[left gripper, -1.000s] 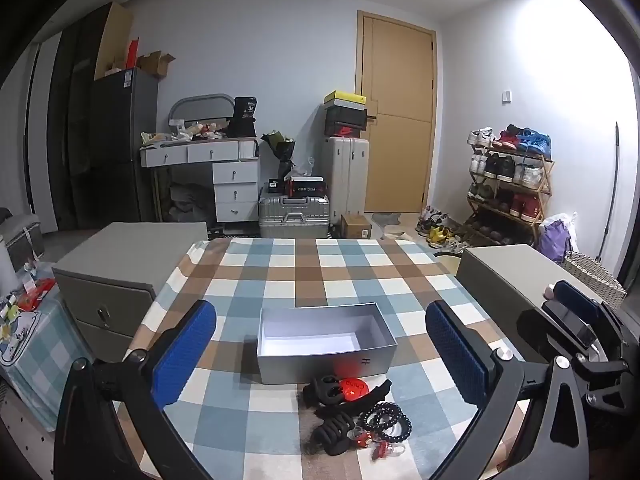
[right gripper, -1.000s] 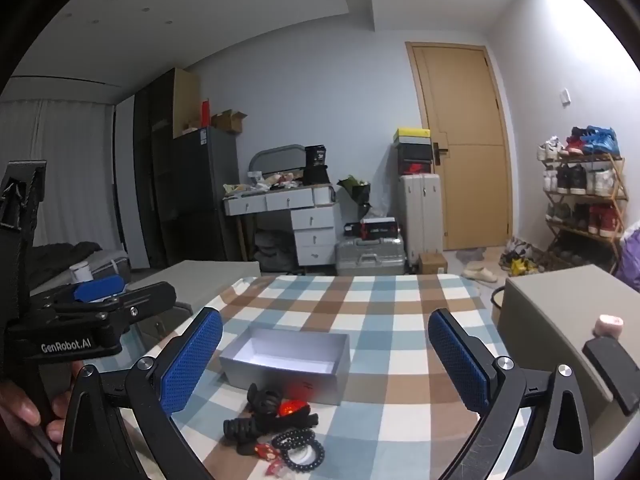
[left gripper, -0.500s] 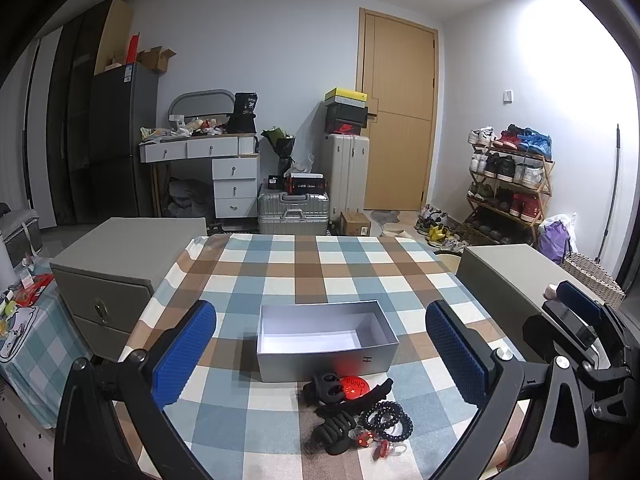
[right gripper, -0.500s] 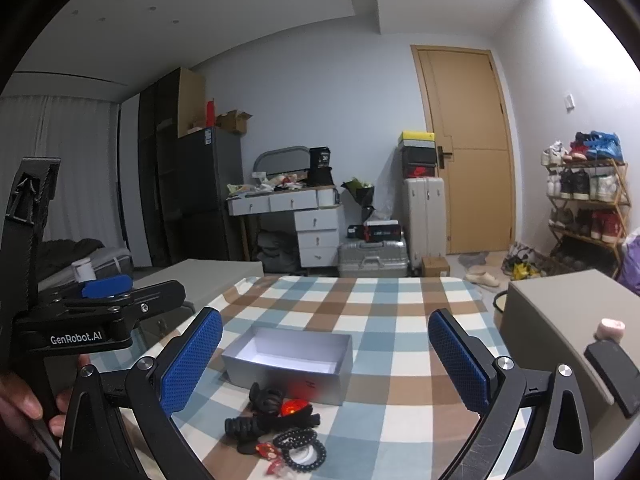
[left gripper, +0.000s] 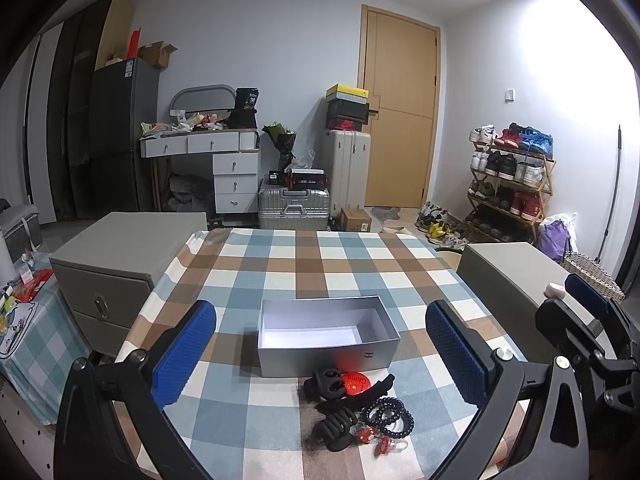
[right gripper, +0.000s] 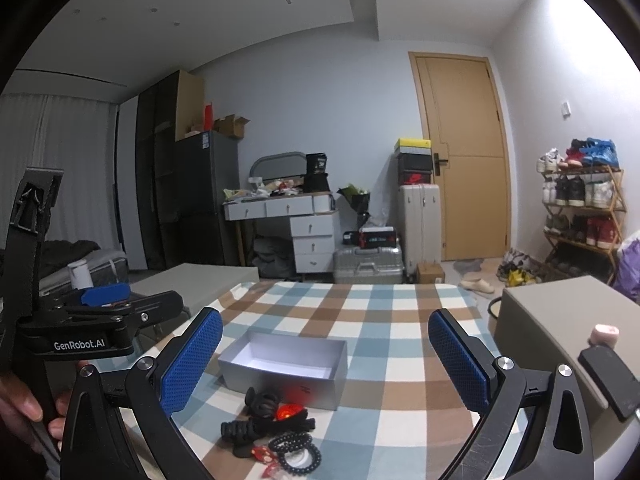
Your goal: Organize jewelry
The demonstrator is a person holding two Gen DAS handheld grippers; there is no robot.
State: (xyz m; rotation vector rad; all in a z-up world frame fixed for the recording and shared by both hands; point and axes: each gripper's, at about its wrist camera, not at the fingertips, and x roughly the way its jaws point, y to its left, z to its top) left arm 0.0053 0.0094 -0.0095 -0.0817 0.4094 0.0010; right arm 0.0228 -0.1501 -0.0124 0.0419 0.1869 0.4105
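Both my left gripper [left gripper: 320, 344] and right gripper [right gripper: 325, 350] stay wide open and empty, barely shifted, so the hair accessories [left gripper: 352, 408] remain unsorted beside the box [left gripper: 326, 350].

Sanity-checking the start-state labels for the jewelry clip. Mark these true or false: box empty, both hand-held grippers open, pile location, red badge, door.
1. The open grey cardboard box is empty. True.
2. The left hand-held gripper is shut on a black hair claw clip. False: open, holding nothing.
3. The right hand-held gripper is open. True.
4. The pile of black hair clips and beaded bracelets lies inside the box. False: on the checked tablecloth, in front of it.
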